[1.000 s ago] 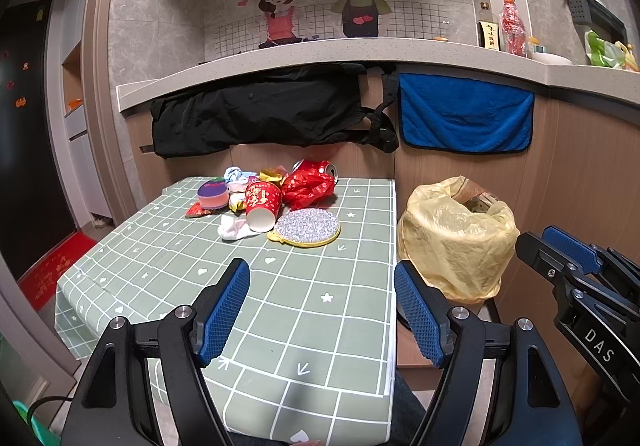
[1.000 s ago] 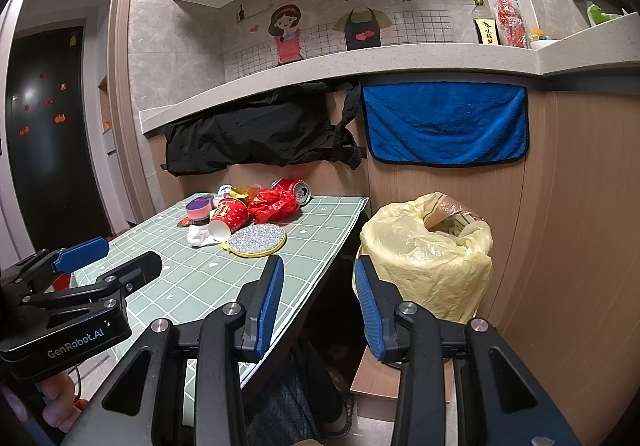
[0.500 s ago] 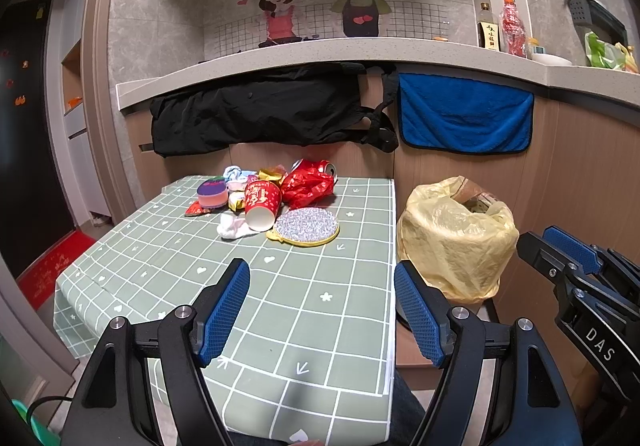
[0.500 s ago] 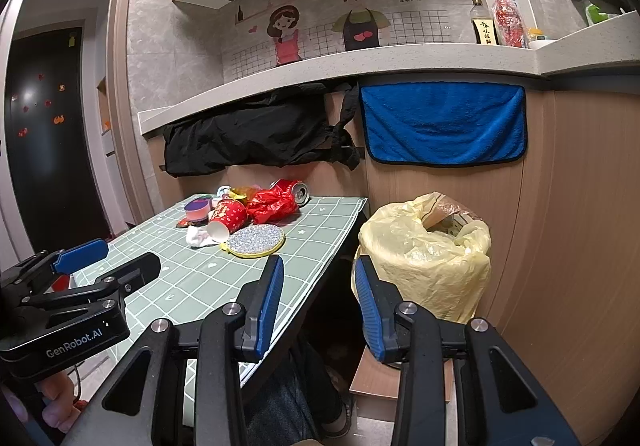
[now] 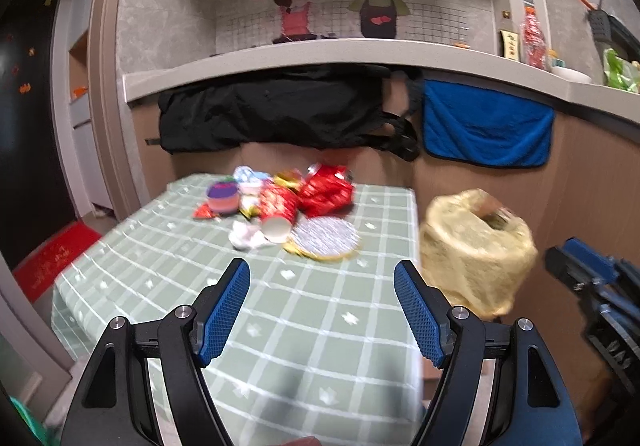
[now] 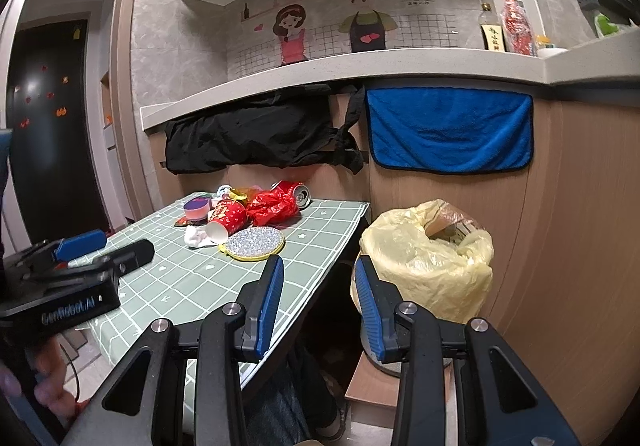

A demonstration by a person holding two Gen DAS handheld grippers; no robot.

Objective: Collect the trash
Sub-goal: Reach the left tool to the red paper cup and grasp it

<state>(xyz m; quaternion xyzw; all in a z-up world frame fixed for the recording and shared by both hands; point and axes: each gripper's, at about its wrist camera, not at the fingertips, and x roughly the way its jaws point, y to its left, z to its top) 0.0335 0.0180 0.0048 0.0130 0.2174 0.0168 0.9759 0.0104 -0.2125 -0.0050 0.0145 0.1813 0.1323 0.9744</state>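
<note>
A heap of trash lies at the far end of the green checked table [image 5: 320,326]: a tipped red paper cup [image 5: 278,208] [image 6: 226,218], a red plastic wrapper [image 5: 328,192] [image 6: 272,208], a red can [image 6: 294,192], a white tissue [image 5: 246,236] [image 6: 196,236], a purple and pink tub [image 5: 222,198] and a round glittery pad [image 5: 324,238] [image 6: 254,244]. A bin lined with a yellow bag [image 5: 476,254] [image 6: 428,262] stands right of the table. My left gripper [image 5: 322,306] hangs open over the near half of the table, empty. My right gripper [image 6: 318,306] is open and empty past the table's right edge, beside the bin.
A black cloth [image 6: 260,138] and a blue towel [image 6: 450,132] hang under a counter ledge behind the table. Bottles [image 6: 518,26] stand on the counter. A wooden panel wall [image 6: 580,246] closes the right side. A red mat [image 5: 52,254] lies on the floor at left.
My left gripper has moved forward over the table toward the trash heap, and its view is now blurred. The right gripper has stayed where it was.
</note>
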